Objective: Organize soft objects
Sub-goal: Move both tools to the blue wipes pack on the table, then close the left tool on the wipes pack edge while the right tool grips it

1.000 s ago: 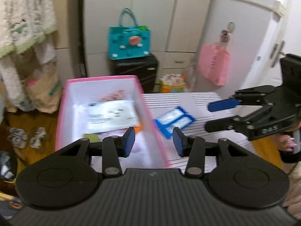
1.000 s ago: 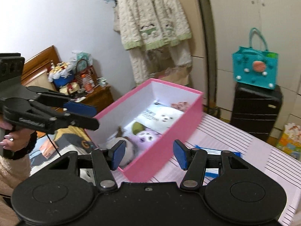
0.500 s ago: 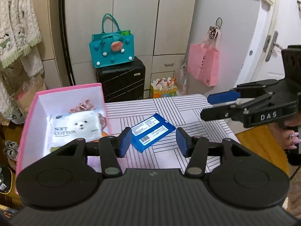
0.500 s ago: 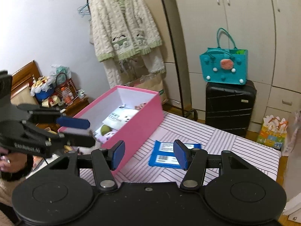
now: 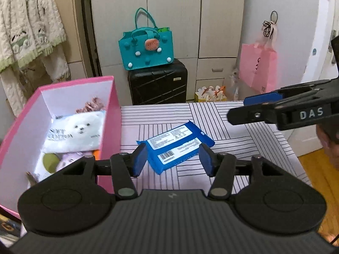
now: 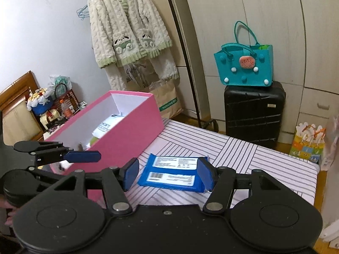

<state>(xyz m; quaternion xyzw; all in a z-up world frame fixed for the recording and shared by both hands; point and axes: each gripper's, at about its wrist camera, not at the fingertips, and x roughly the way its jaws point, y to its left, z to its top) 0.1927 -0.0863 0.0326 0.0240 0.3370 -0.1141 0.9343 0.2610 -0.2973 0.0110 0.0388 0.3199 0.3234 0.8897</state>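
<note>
Our left gripper (image 5: 172, 158) empty, jaws apart; right gripper (image 6: 167, 174) empty, jaws opening; blue pack (image 5: 177, 146) on table (image 5: 243, 131), right of pink box (image 5: 111, 127).

A table (image 5: 243, 139) covered in white cloth with thin dark stripes set in blocks running different ways. Near its middle lies a bright blue packet (image 5: 175, 146) with white labels and a black barcode. At the table's left edge stands a box (image 6: 127, 135), pink outside and white inside, holding a white pack (image 5: 74, 133) printed with a fluffy white dog face. Behind, a black suitcase (image 6: 254, 112) carries a teal bag (image 6: 243, 67) dotted with white and blue pompoms. A cream cardigan (image 6: 127, 27) has green trim.
</note>
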